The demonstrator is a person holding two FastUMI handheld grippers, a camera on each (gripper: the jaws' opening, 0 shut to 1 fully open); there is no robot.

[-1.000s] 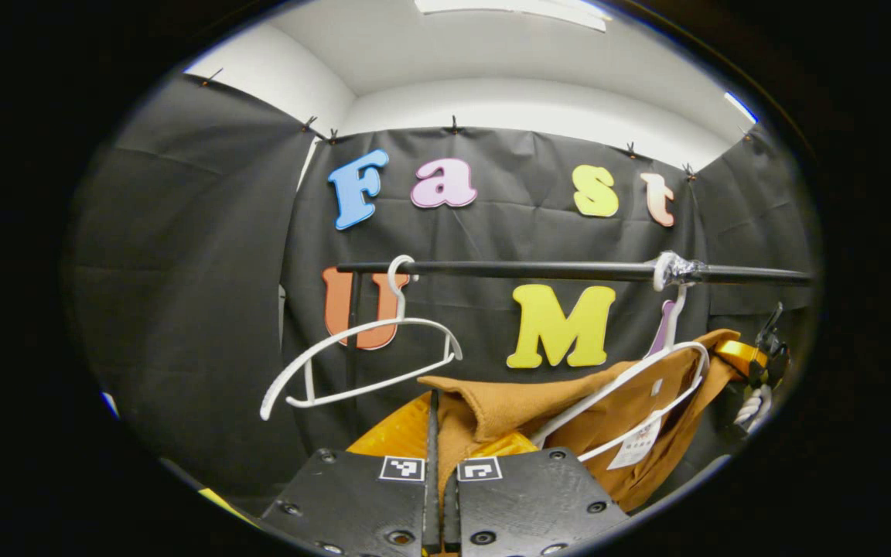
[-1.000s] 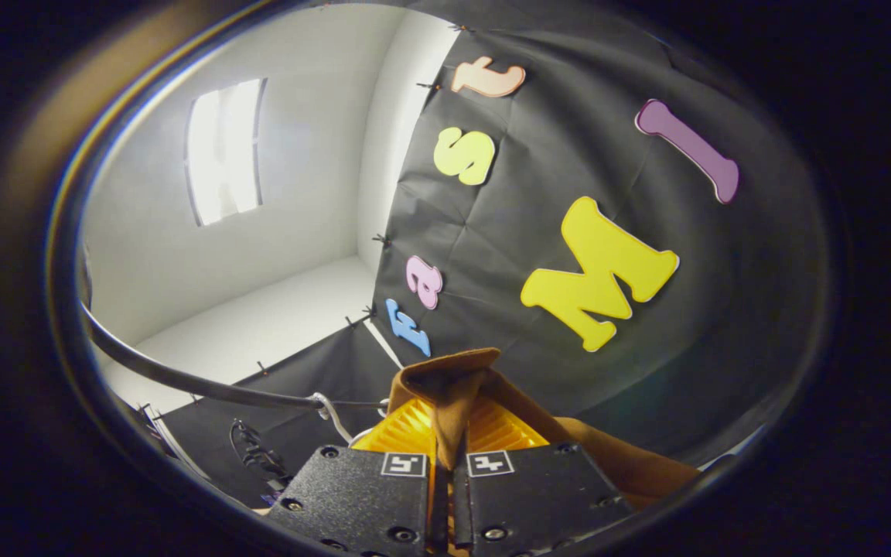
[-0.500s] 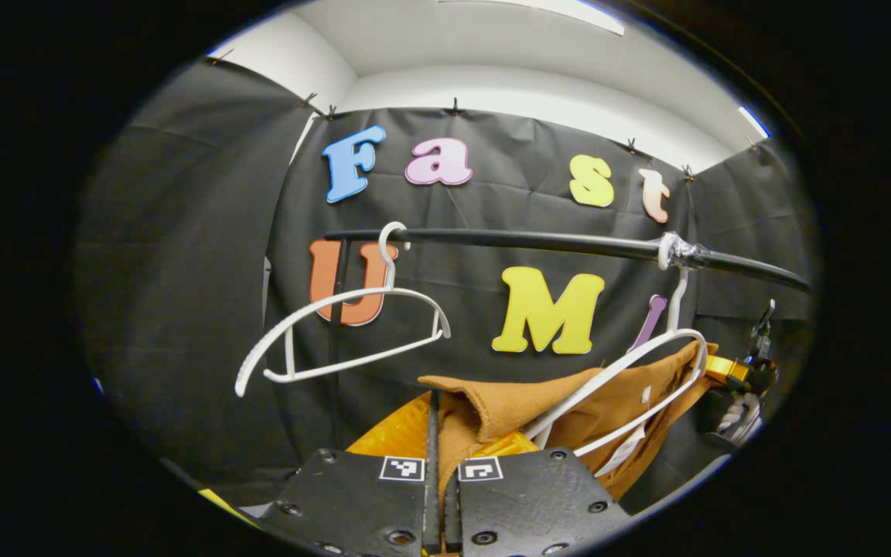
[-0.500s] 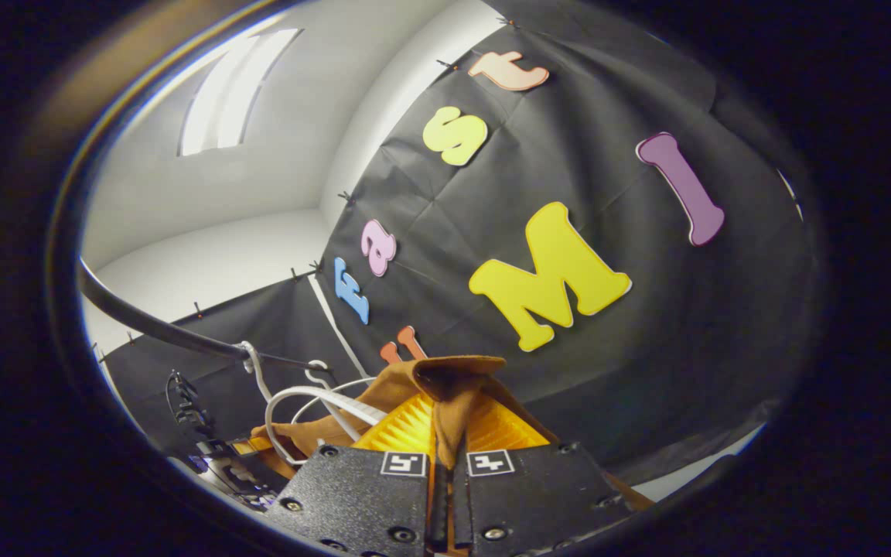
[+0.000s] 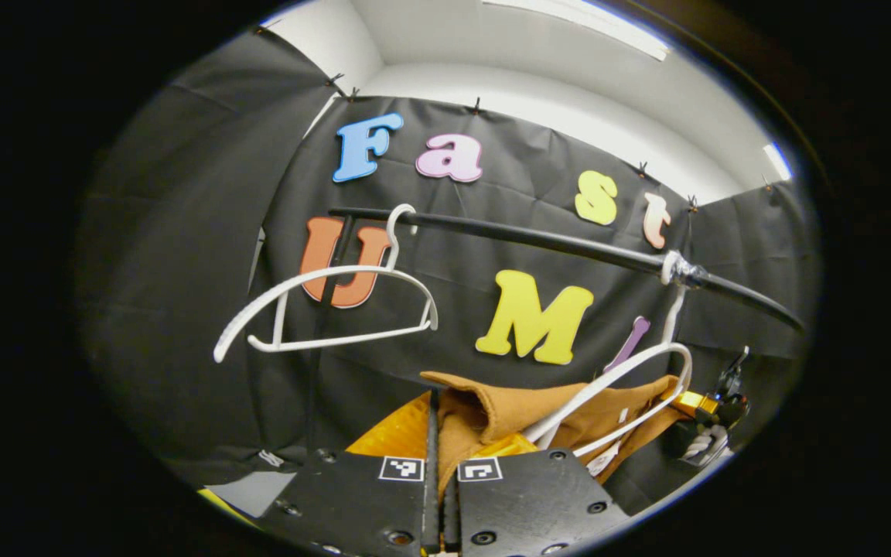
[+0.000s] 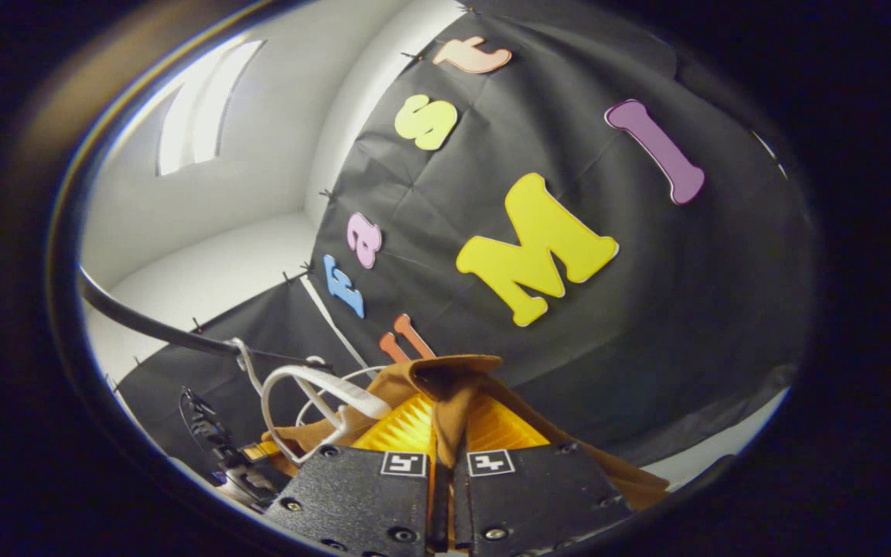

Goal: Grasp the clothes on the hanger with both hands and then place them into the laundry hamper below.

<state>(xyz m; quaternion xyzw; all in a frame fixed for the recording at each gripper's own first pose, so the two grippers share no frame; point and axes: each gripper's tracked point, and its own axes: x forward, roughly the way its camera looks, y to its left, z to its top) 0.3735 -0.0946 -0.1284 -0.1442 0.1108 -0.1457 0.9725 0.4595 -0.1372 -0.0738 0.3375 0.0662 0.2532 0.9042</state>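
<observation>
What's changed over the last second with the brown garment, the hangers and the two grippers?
Both views have shifted: the rail now slants in the left gripper view, and the hanger under the brown garment has come into the right gripper view. The garment has sunk lower against its hanger. Unchanged: the left hand-held gripper and the right hand-held gripper stay clamped on it; the empty hanger still hangs.

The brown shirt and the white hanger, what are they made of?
The brown garment looks like soft, matte woven cloth: it folds and bunches where the left claw pinches it. The empty white hanger seems to be smooth, slightly glossy plastic, thin and moulded in one piece.
</observation>
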